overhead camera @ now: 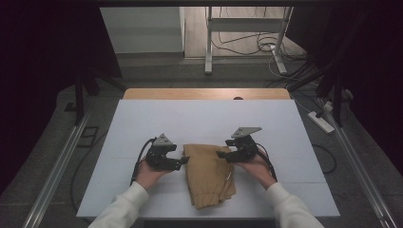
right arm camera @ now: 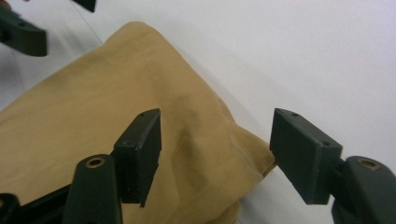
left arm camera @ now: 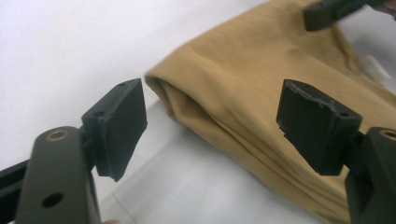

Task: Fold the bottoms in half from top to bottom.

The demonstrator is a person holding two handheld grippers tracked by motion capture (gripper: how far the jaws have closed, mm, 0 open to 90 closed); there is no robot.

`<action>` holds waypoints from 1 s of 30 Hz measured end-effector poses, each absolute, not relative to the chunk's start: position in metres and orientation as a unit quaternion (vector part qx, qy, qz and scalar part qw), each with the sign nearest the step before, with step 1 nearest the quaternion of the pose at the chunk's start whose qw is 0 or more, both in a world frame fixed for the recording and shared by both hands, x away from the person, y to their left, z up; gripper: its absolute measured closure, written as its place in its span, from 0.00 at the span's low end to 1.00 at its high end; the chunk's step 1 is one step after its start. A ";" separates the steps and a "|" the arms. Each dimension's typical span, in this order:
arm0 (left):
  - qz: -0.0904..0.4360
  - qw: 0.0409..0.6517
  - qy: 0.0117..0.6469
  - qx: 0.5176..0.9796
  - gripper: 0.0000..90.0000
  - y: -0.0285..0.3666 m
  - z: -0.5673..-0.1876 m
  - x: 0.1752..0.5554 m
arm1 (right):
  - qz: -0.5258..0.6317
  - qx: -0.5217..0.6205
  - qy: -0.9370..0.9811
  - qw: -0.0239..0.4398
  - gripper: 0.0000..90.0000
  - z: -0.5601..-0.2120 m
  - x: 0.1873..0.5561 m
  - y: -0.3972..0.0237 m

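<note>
High view: your left tongs (overhead camera: 182, 161) and right tongs (overhead camera: 222, 154) gape empty; pinch the soft, light tan cloth (overhead camera: 207, 175) at its far corners.

We see a folded tan garment (overhead camera: 208, 175) of soft matt cloth, lying on a smooth white sheet (overhead camera: 142, 123) over a wooden table (overhead camera: 204, 93).

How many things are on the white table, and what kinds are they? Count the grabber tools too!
Folded tan cloth: 1
Black grabber tools: 2, the left gripper and the right gripper, each held in a hand, one at each side of the cloth with jaws open
White table cover: 1
Total: 4
</note>
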State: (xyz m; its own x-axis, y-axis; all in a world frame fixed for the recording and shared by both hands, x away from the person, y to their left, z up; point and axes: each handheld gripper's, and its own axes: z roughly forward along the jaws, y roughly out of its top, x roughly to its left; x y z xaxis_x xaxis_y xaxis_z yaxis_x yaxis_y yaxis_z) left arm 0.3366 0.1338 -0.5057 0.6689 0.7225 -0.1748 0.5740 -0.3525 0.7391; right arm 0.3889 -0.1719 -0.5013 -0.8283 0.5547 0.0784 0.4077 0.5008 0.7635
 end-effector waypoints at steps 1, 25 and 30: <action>0.090 0.406 0.398 0.818 0.25 0.133 -0.506 0.340 | 0.412 0.279 0.863 0.088 0.37 -0.502 0.390 -0.172; 0.044 0.352 0.404 0.843 0.49 0.111 -0.533 0.364 | 0.375 0.277 0.884 0.039 0.62 -0.521 0.400 -0.165; 0.040 0.362 0.398 0.842 0.80 0.113 -0.530 0.362 | 0.372 0.269 0.888 0.039 0.86 -0.521 0.397 -0.162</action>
State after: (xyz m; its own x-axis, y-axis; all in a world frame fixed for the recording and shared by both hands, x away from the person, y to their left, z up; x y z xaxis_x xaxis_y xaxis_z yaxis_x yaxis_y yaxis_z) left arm 0.3621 0.1134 -0.5298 0.6796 0.6998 -0.2201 0.6413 -0.4212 0.6414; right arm 0.3974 -0.1618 -0.5208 -0.8520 0.5069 0.1311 0.4490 0.5786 0.6809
